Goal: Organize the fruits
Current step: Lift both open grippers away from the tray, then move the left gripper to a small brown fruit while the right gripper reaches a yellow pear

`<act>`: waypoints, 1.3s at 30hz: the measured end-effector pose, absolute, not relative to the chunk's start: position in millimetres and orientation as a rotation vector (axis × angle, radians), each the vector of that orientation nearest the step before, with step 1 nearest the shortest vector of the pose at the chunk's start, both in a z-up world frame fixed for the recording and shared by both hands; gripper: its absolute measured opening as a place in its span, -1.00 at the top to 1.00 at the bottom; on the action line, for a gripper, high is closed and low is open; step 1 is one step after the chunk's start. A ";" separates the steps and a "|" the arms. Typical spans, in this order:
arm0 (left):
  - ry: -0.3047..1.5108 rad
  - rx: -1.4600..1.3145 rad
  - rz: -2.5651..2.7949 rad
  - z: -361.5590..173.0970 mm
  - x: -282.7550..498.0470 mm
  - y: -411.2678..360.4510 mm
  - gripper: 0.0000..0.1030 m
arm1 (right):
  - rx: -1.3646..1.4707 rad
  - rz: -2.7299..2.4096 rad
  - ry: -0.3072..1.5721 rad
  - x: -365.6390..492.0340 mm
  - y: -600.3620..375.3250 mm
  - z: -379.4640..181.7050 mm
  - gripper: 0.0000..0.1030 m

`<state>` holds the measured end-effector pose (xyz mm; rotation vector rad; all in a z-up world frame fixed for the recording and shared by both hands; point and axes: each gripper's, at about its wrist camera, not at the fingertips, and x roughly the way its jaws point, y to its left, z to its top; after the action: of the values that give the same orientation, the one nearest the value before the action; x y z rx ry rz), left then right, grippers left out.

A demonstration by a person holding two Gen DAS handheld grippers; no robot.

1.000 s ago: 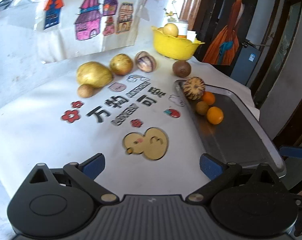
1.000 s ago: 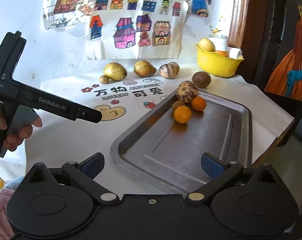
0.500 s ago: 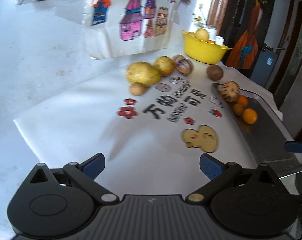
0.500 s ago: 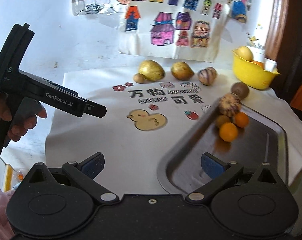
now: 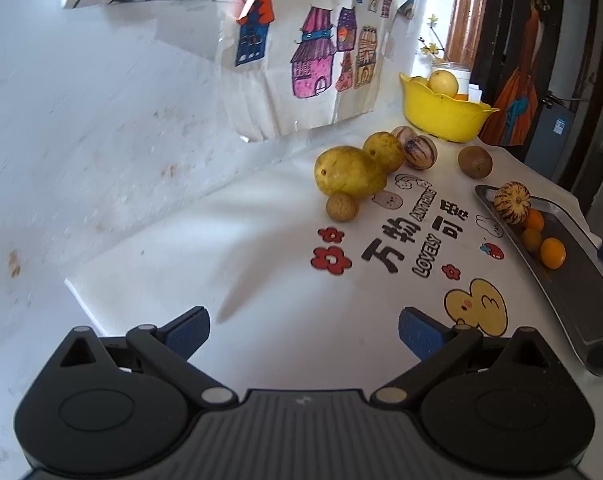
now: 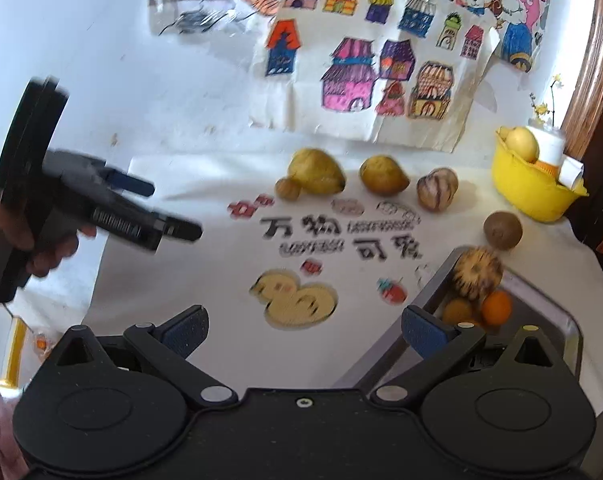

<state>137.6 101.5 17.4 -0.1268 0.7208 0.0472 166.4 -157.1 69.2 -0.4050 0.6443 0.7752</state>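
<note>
Yellow fruit row on mat, far side: small round fruit [image 5: 342,207] touching big pear-shaped fruit [image 5: 348,171]. Left gripper [image 5: 303,330] spread, empty; your approach low, straddle one only. Right gripper [image 6: 304,330] spread, empty. Steel tray [image 5: 581,292] rightmost, four fruits inside.

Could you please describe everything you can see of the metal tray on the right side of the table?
The tray is a shallow, rectangular, grey metal pan with a raised rim and rounded corners, dull and slightly reflective. It lies flat on the white printed cloth at the table's right edge. At its far end sit a striped melon and three small oranges, clustered close together; the rest of its floor is bare. Neither tongs touch it.
</note>
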 end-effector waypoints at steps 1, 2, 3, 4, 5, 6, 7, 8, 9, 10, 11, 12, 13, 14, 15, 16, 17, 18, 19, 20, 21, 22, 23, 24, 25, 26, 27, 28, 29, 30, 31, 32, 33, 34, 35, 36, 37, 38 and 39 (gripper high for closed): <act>0.716 -0.122 0.042 17.7 140.4 101.5 -0.99 | -0.397 0.773 0.643 172.5 -155.6 73.9 -0.99; 0.712 -0.118 0.037 17.9 143.0 101.6 -0.99 | -0.389 0.770 0.641 178.4 -153.9 78.3 -0.99; 0.707 -0.115 0.032 18.4 145.8 101.5 -0.99 | -0.379 0.766 0.639 184.6 -151.8 82.2 -0.99; 0.703 -0.112 0.028 18.8 149.1 100.9 -0.99 | -0.369 0.760 0.638 190.5 -149.5 85.9 -0.99; 0.699 -0.110 0.025 19.3 152.0 100.9 -0.99 | -0.360 0.757 0.638 196.3 -147.1 88.9 -0.99; 0.694 -0.108 0.021 19.7 155.0 100.6 -0.99 | -0.349 0.755 0.639 202.9 -144.2 91.6 -0.99; 0.690 -0.104 0.017 19.9 158.4 100.1 -0.99 | -0.337 0.754 0.641 209.9 -140.9 94.0 -0.99; 0.686 -0.100 0.015 20.0 161.9 99.6 -0.99 | -0.322 0.755 0.649 217.7 -137.1 95.8 -0.99; 0.683 -0.097 0.012 20.0 165.4 99.1 -0.99 | -0.309 0.755 0.659 225.2 -133.2 96.5 -0.99; 0.681 -0.096 0.010 19.8 168.9 98.9 -0.99 | -0.292 0.751 0.674 234.2 -129.0 97.3 -0.99; 0.679 -0.096 0.006 19.6 172.2 98.5 -0.99 | -0.273 0.746 0.689 243.8 -124.8 97.8 -0.99; 0.677 -0.097 0.003 19.5 175.7 98.1 -0.99 | -0.256 0.744 0.699 252.2 -121.3 98.1 -0.99; 0.675 -0.099 0.000 19.2 179.4 97.6 -0.99 | -0.237 0.739 0.707 260.8 -117.8 97.7 -0.99; 0.674 -0.100 -0.004 18.6 182.6 97.1 -0.99 | -0.217 0.729 0.717 270.1 -113.9 96.6 -0.99; 0.673 -0.101 -0.007 18.1 186.3 96.4 -0.99 | -0.195 0.717 0.729 279.8 -110.7 95.1 -0.99; 0.672 -0.101 -0.010 17.5 189.7 95.3 -0.99 | -0.167 0.707 0.745 290.2 -108.2 93.3 -0.99; 0.671 -0.101 -0.012 16.8 192.8 94.0 -0.99 | -0.134 0.697 0.762 300.5 -106.4 90.6 -0.99; 0.671 -0.099 -0.014 15.8 195.9 92.5 -0.99 | -0.106 0.687 0.775 308.8 -104.9 87.9 -0.99; 0.672 -0.096 -0.015 14.7 199.5 90.6 -0.99 | -0.077 0.676 0.789 317.8 -102.9 84.4 -0.99; 0.674 -0.093 -0.013 13.5 202.9 88.9 -0.99 | -0.053 0.665 0.802 325.7 -100.9 81.0 -0.99; 0.676 -0.091 -0.011 12.3 205.9 87.8 -0.99 | -0.029 0.652 0.813 334.2 -98.7 77.4 -0.99; 0.680 -0.090 -0.007 11.1 209.5 86.6 -0.99 | -0.003 0.640 0.826 343.0 -96.7 73.6 -0.98; 0.683 -0.092 -0.001 10.0 212.7 86.2 -0.99 | 0.022 0.629 0.836 350.6 -95.3 70.3 -0.97; 0.686 -0.097 0.001 9.2 216.0 85.8 -0.99 | 0.049 0.623 0.845 358.2 -93.7 66.8 -0.95; 0.688 -0.105 0.001 8.7 219.3 85.8 -0.99 | 0.072 0.623 0.851 365.6 -91.9 63.6 -0.92; 0.687 -0.115 0.001 8.3 221.9 86.3 -0.99 | 0.088 0.624 0.856 371.7 -90.2 59.9 -0.87; 0.686 -0.127 0.002 7.9 224.5 87.0 -0.98 | 0.102 0.622 0.862 377.7 -88.6 56.7 -0.85; 0.685 -0.137 0.002 7.7 227.1 87.6 -0.96 | 0.114 0.619 0.868 383.3 -86.6 53.1 -0.83; 0.686 -0.144 0.002 7.6 229.5 88.0 -0.94 | 0.124 0.617 0.876 388.2 -84.2 49.8 -0.79; 0.686 -0.150 0.002 7.3 231.6 88.2 -0.91 | 0.136 0.612 0.885 393.5 -82.1 46.5 -0.75; 0.685 -0.154 0.003 7.0 233.7 88.3 -0.89 | 0.146 0.607 0.892 399.0 -80.2 43.3 -0.73; 0.686 -0.155 0.004 6.6 235.7 88.1 -0.83 | 0.152 0.602 0.894 403.4 -78.4 40.5 -0.70; 0.687 -0.155 0.004 6.1 237.5 87.9 -0.78 | 0.158 0.598 0.897 407.4 -76.7 37.6 -0.67; 0.689 -0.157 0.004 5.4 239.3 87.4 -0.76 | 0.167 0.592 0.900 411.4 -75.3 34.7 -0.65; 0.691 -0.160 0.005 4.7 240.7 87.0 -0.74 | 0.174 0.589 0.905 415.4 -74.0 31.6 -0.62; 0.691 -0.164 0.006 4.0 242.0 86.9 -0.70 | 0.180 0.586 0.908 418.4 -73.2 29.6 -0.60; 0.687 -0.162 0.009 3.6 242.8 86.7 -0.66 | 0.186 0.580 0.912 421.4 -72.4 27.3 -0.58; 0.684 -0.159 0.011 3.4 243.5 86.2 -0.64 | 0.192 0.577 0.917 424.1 -71.5 24.9 -0.55; 0.683 -0.157 0.011 3.3 244.4 86.0 -0.60 | 0.195 0.573 0.921 426.3 -70.8 22.6 -0.52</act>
<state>244.4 86.0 3.3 -0.1569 0.6830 0.0109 426.3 -70.8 22.6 0.1954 0.9209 0.5728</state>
